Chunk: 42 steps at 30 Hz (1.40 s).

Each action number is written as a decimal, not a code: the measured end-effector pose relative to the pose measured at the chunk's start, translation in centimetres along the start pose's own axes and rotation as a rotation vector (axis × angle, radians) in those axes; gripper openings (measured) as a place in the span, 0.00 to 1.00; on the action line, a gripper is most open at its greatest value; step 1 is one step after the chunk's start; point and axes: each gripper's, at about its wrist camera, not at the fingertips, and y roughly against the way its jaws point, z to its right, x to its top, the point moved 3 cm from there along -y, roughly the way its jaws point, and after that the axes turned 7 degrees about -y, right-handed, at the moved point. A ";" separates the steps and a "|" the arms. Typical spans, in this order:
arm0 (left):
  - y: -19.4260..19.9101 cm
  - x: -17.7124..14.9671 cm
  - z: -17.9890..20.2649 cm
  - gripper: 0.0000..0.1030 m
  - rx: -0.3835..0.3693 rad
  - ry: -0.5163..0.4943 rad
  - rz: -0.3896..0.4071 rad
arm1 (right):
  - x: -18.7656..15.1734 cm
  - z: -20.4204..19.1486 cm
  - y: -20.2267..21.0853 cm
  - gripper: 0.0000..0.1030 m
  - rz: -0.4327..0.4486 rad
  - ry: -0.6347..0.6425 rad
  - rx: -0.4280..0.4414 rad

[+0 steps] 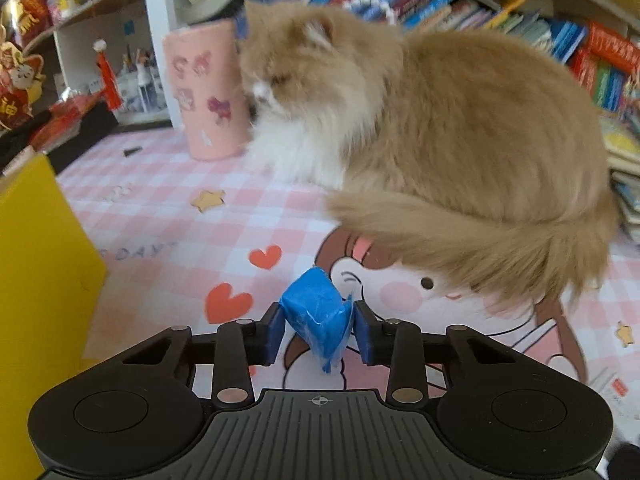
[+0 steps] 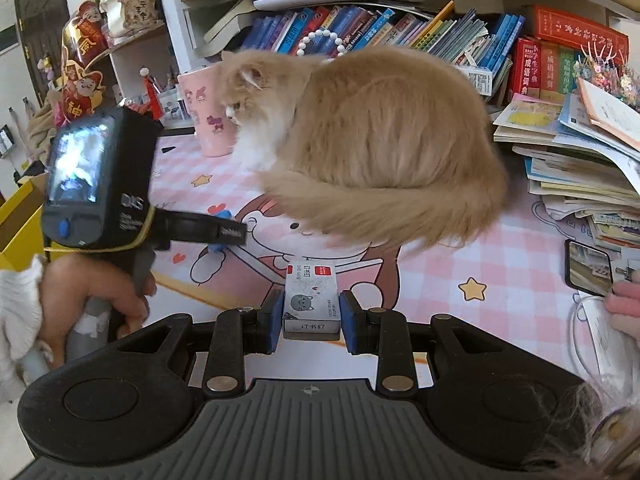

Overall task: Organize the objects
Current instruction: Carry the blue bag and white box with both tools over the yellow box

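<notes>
Left edge of the worktop (image 1: 160, 216): a yellow box (image 1: 36, 280) stands there, one wall in view; in the right wrist view it sits behind the person's left hand (image 2: 100, 300), which grips the handle of the left gripper (image 1: 318, 322). That hand shows a white sleeve (image 2: 16, 320) at the wrist. Left gripper: blue-padded fingers (image 1: 274, 332) pinching a blue wrapped block (image 1: 316, 312), pads pressed against both of its sides, a loose tail of wrapper hanging below. The block is held over the cartoon print on the pink checked cloth, toward the near edge of the worktop, just in front of the cat's tail. Far left corner: a pink cup (image 1: 204, 88) with stickers, upright, touching or just beside the cat's chest; cannot tell which. Centre: a long-haired ginger and white cat (image 1: 440, 128) sits on the worktop, head turned toward the cup, tail curled along its near side. Right gripper (image 2: 311, 320): fingers (image 2: 352, 324) pinching a small white staple box (image 2: 311, 300) with a grey cat face and red labels, held lengthwise between the pads, above the cloth near the near edge. Far edge: a row of books (image 2: 360, 28) on a shelf. Right edge: a sloping stack of booklets (image 2: 580, 160), and below it a phone (image 2: 588, 268) lying screen up.
</notes>
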 end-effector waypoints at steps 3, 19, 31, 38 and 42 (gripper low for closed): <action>2.6 -0.4 -0.5 0.33 -0.022 -0.014 0.045 | -0.4 -0.3 0.5 0.27 0.000 -0.001 -0.003; 13.5 -8.9 -3.9 0.33 -0.132 -0.039 0.052 | -5.2 -5.0 3.0 0.27 -0.081 0.008 -0.060; 18.2 -13.9 -8.7 0.33 -0.161 -0.015 0.032 | -8.3 -11.9 4.9 0.27 -0.104 0.033 -0.049; 20.4 -16.1 -12.4 0.32 -0.140 -0.001 0.035 | -9.8 -16.7 5.7 0.27 -0.099 0.078 -0.016; 21.6 -17.5 -14.9 0.32 -0.122 0.018 0.031 | -11.0 -19.4 6.0 0.27 -0.103 0.096 0.007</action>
